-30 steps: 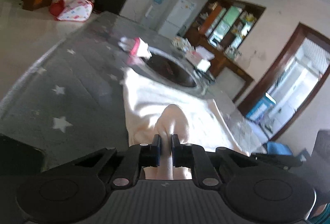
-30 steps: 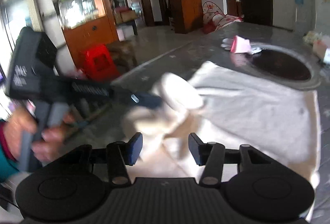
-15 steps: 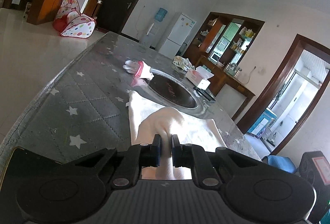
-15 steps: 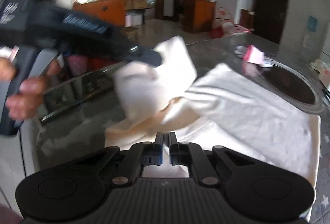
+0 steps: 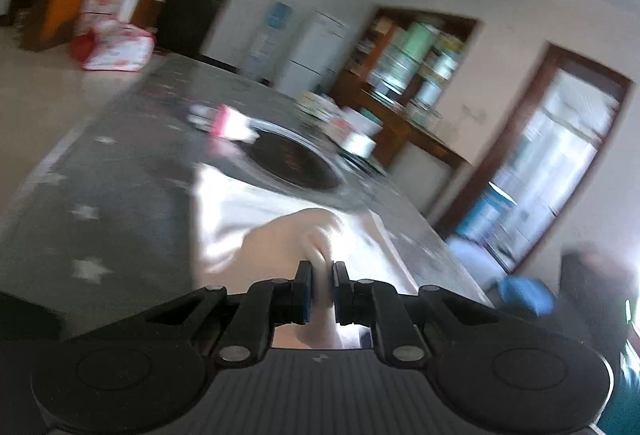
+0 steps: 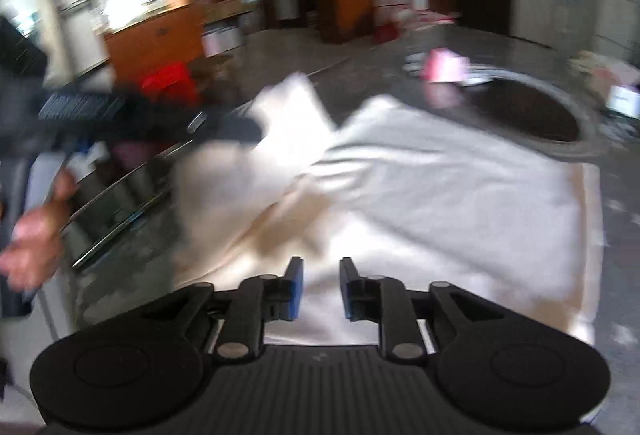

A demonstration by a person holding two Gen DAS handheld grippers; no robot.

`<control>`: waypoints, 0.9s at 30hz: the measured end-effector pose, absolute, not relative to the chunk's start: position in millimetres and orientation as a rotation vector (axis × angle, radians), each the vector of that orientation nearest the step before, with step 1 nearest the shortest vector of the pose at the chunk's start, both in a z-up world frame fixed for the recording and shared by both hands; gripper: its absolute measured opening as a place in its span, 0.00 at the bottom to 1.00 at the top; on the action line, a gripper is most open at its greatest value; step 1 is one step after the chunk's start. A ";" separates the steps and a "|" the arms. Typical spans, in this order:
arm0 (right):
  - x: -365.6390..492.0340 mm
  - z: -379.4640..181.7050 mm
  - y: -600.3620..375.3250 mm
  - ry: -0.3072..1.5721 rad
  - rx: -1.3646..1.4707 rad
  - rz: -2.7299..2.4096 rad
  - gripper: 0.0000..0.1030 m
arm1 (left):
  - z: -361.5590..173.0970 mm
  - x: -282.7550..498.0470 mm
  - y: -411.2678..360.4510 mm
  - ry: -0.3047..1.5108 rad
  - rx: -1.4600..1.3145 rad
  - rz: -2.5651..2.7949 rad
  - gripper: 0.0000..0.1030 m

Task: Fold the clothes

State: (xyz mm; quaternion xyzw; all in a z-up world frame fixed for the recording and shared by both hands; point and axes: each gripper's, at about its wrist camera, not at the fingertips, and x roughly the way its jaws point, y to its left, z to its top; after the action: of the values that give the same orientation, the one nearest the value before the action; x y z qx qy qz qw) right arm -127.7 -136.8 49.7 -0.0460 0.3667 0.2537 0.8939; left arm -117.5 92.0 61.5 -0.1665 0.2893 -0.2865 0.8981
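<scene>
A cream-white garment (image 6: 440,195) lies spread on the grey star-patterned table (image 5: 100,195). My left gripper (image 5: 321,289) is shut on a bunched sleeve of the garment (image 5: 296,239) and holds it lifted; it also shows in the right wrist view (image 6: 256,127) with the raised sleeve (image 6: 292,123). My right gripper (image 6: 320,289) stands over the garment's near edge with its jaws a little apart and cloth showing between them; whether it grips the cloth is unclear. Both views are blurred.
A dark round inset (image 5: 292,163) sits in the table beyond the garment (image 6: 532,111). A pink and white object (image 5: 228,123) lies next to it. Boxes and clutter (image 5: 352,131) stand at the table's far end. A red stool (image 6: 168,79) stands on the floor.
My right gripper's jaws, shut half a second ago, now stand a little apart. My left gripper still holds the sleeve raised and has shifted; both cameras are moving.
</scene>
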 end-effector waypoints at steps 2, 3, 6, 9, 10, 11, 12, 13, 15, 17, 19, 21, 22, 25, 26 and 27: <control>-127.1 59.0 -153.5 0.742 -0.073 0.464 0.22 | 56.9 -121.1 71.5 0.628 -0.277 -0.639 0.24; -127.1 62.5 -160.1 0.734 -0.066 0.443 0.23 | 54.2 -123.5 61.0 0.643 -0.240 -0.656 0.34; -128.2 67.0 -174.3 0.721 -0.054 0.391 0.24 | 50.7 -137.6 42.6 0.640 -0.119 -0.670 0.38; -132.1 65.6 -183.0 0.722 -0.042 0.386 0.25 | 51.6 -146.7 43.9 0.615 -0.056 -0.606 0.39; -133.3 64.8 -184.2 0.724 -0.039 0.388 0.25 | 52.5 -145.5 48.2 0.610 -0.059 -0.568 0.39; -134.5 64.1 -185.1 0.724 -0.035 0.390 0.26 | 53.4 -144.3 52.4 0.605 -0.061 -0.530 0.41; -135.6 63.4 -186.0 0.724 -0.030 0.391 0.28 | 53.7 -140.8 55.6 0.605 -0.068 -0.484 0.43; -136.8 62.7 -186.8 0.724 -0.026 0.393 0.29 | 53.3 -135.4 58.1 0.612 -0.073 -0.429 0.44; -139.1 61.3 -188.6 0.725 -0.017 0.396 0.30 | 50.3 -124.2 59.7 0.633 -0.074 -0.370 0.45; -141.4 59.9 -190.4 0.726 -0.009 0.399 0.30 | 46.6 -114.0 59.3 0.650 -0.076 -0.355 0.45; -143.7 58.4 -192.2 0.726 0.000 0.402 0.30 | 43.1 -105.8 57.5 0.658 -0.070 -0.350 0.45; -146.7 59.9 -194.8 0.722 0.002 0.403 0.31 | 40.7 -101.2 53.8 0.664 -0.058 -0.344 0.43; -148.5 61.1 -196.5 0.719 0.002 0.403 0.31 | 39.5 -99.0 52.2 0.668 -0.054 -0.343 0.43; -152.5 64.0 -203.2 0.707 0.007 0.392 0.32 | 34.7 -92.0 46.9 0.679 -0.054 -0.337 0.39; -153.7 64.7 -206.5 0.703 0.014 0.386 0.34 | 34.0 -90.4 46.7 0.685 -0.066 -0.339 0.31; -154.9 65.3 -209.4 0.699 0.019 0.381 0.36 | 33.4 -88.8 46.5 0.691 -0.077 -0.341 0.23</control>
State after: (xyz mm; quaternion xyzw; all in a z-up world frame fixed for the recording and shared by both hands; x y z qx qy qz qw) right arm -154.9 -209.4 65.3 0.0095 0.3405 0.1856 0.9217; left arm -88.8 46.5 33.4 -0.0377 0.3367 -0.1662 0.9261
